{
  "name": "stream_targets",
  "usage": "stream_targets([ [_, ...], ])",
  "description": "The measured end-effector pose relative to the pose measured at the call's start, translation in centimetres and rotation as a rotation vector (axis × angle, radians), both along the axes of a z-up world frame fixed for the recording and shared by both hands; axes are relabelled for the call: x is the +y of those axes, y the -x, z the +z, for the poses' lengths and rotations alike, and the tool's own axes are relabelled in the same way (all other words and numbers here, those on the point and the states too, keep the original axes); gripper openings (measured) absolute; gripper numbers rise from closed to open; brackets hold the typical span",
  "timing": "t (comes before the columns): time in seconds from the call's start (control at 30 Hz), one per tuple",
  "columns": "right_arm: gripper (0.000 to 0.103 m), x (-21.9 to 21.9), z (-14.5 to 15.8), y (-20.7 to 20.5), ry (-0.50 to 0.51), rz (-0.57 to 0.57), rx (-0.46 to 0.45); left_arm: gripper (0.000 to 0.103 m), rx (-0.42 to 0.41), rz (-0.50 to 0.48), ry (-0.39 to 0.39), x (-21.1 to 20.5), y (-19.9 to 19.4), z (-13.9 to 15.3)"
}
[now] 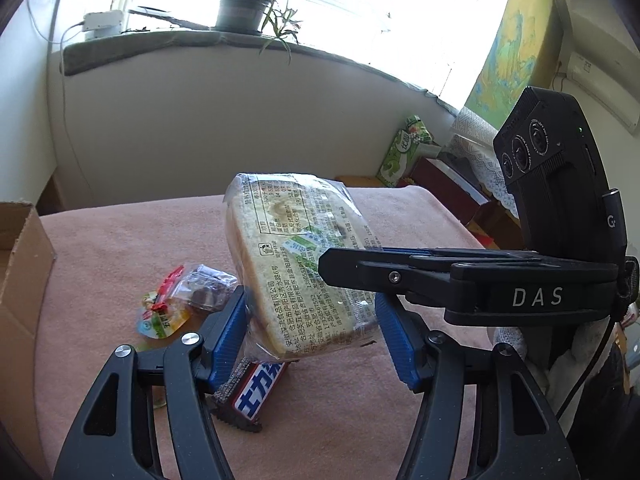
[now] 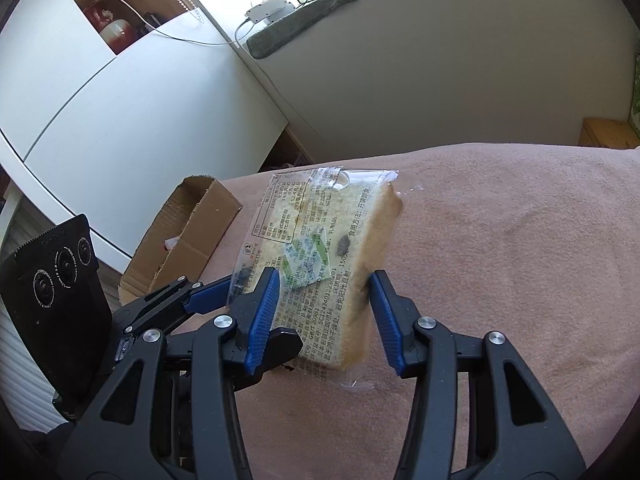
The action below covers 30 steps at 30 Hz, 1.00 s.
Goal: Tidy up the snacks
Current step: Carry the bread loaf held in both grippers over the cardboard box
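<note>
Nearest the left wrist camera, the left tongs (image 1: 312,334) are clamped on the lower end of a clear-wrapped bread pack (image 1: 296,256), blue pads against both its sides. The right tongs (image 2: 324,316) also straddle the bread pack (image 2: 316,260); the left pad presses the wrapper and the right pad meets the crust edge, so both tongs hold it tilted above the pink-covered bench (image 1: 120,248). Beneath it on the bench lies a chocolate bar (image 1: 256,390). Just beyond, to the left, rest a small jelly cup (image 1: 160,318) and a clear-wrapped dark snack (image 1: 206,286). An open cardboard box (image 2: 188,232) sits at the bench's far left edge.
</note>
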State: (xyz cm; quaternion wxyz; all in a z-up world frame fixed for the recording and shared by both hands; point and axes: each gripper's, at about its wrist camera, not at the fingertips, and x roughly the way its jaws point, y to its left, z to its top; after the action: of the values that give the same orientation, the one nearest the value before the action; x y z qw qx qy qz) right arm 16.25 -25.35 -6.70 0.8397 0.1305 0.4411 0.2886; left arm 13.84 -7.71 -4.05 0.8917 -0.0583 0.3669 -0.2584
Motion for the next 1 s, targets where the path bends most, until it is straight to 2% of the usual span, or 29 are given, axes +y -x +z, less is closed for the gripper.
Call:
stream_targets([
  [0.43, 0.049, 7.1, 2.4, 2.2, 0.028, 0.117, -0.056, 0.062, -0.054, 0.123, 0.003, 6.1, 3.4, 1.6],
  [1.0, 0.049, 18.1, 3.7, 3.4, 0.043, 0.291, -0.096, 0.062, -0.081, 0.303, 0.012, 14.9, 6.2, 2.2],
])
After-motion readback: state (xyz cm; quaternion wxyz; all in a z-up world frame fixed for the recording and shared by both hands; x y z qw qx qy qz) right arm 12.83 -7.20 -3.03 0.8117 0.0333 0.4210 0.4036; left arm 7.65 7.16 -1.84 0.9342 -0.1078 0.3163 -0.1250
